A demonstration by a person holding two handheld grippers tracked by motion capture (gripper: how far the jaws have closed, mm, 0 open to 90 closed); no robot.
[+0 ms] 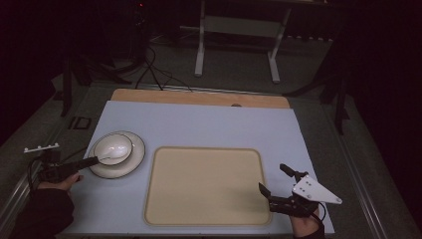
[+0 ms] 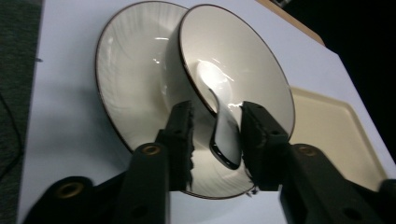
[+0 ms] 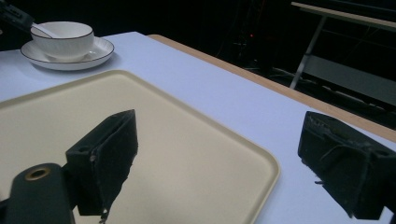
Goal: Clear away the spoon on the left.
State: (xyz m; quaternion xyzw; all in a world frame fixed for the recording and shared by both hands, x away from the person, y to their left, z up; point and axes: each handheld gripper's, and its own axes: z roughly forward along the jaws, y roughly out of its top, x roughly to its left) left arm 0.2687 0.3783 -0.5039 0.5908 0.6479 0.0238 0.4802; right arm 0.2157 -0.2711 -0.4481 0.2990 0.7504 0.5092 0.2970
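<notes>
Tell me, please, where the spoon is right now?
The spoon rests in the bowl on the plate, table's left, its handle between the left gripper jaws.

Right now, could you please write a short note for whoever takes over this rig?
Left gripper: jaws on either side of the spoon handle, a small gap showing, so the grip is not confirmed.
Right gripper: open, holding nothing, at the near right corner of the tray.
Things: the spoon's scoop rests in the bowl, which stands on the plate to the left of the tray. The tray holds nothing.
Done: left gripper lined up on the spoon.
Left: probably close on the handle and lift the spoon out.
</notes>
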